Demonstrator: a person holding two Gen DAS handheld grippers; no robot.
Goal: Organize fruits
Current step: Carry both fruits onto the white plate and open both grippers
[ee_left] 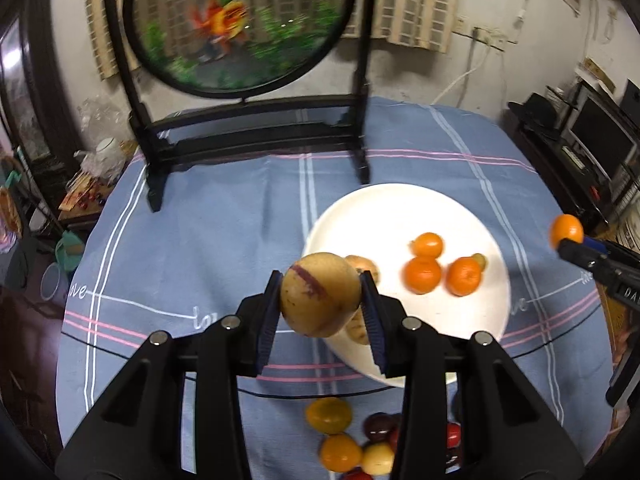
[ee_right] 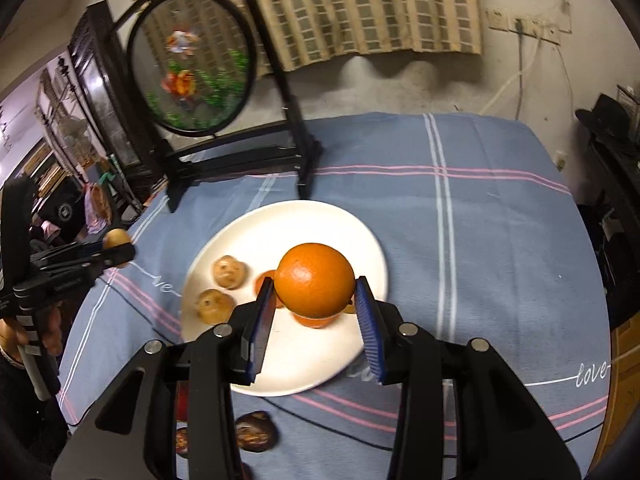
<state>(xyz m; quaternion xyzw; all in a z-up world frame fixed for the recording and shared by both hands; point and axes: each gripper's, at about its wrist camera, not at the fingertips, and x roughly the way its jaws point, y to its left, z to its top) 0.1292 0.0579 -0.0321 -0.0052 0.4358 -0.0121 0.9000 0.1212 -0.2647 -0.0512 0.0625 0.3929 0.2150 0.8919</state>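
Blue striped tablecloth [ee_left: 200, 220] holds a white plate [ee_left: 384, 216]. Left gripper [ee_left: 322, 312] clamps a tan fruit [ee_left: 320, 294] above the plate's near-left edge; right gripper [ee_right: 316, 308] clamps an orange [ee_right: 315, 285] directly over the plated oranges [ee_left: 423, 275].

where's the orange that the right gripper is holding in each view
Left wrist view: the held orange is at the far right edge, pinched at the tip of the right hand-held gripper, beyond the white plate.
Right wrist view: the same orange is at centre, between the blue pads, above the plate.
Shared landmark: the white plate.
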